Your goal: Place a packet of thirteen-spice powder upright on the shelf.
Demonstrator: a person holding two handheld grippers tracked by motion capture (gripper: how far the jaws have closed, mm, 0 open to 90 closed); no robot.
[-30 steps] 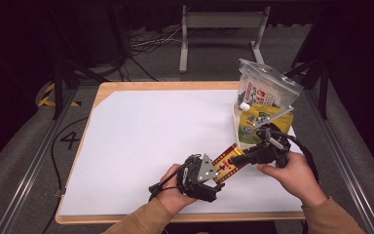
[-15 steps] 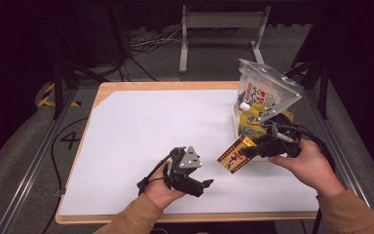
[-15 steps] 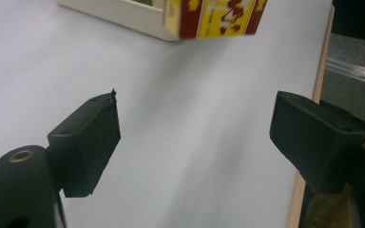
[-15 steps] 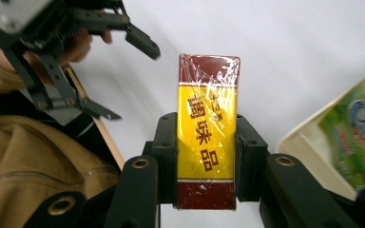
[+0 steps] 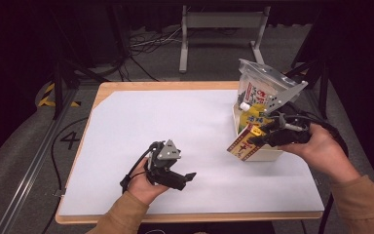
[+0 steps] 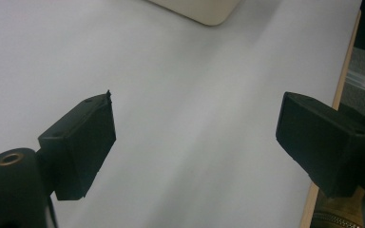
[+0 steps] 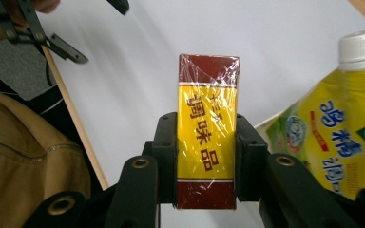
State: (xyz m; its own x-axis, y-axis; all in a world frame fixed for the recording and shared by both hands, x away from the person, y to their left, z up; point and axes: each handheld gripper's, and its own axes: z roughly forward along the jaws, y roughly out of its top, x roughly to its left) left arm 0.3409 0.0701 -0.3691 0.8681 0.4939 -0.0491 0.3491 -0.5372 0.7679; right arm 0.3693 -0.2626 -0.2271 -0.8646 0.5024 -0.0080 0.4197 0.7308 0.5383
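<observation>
**Seasoning box handed off, about to go in the bin**

So the right hand-held gripper [image 5: 257, 140] is clamped on the long sides of a little red-and-yellow seasoning box [image 5: 244, 143], shrink-wrapped, with the jaws pinching it around the middle. You can see it nicely in the right gripper view, where the box [image 7: 208, 134] sticks straight out past the pads. Gripping it mid-body like that makes sense to me: the wrap looks slippery, and a centred grip keeps it from pivoting.

From above, the box hangs tilted at about 3 o'clock on the worktop [image 5: 175, 126], right at the near-left corner of the white bin [image 5: 268, 155]. That bin already has a yellow-green refill pouch with a white cap [image 5: 254, 116] and a clear zip bag [image 5: 263, 90] standing in it, so space is tight. My guess is the box gets slotted in front of the pouch, which is why it's held up at the rim and not flat on the surface.

The left hand-held gripper [image 5: 187, 176] sits down at about 6 o'clock, well apart from the box. Its jaws have just been opening and stand wide with nothing between them, just bare white worktop [image 6: 195, 118] showing in the gap. Looks like it's done its part and is staying clear.
</observation>
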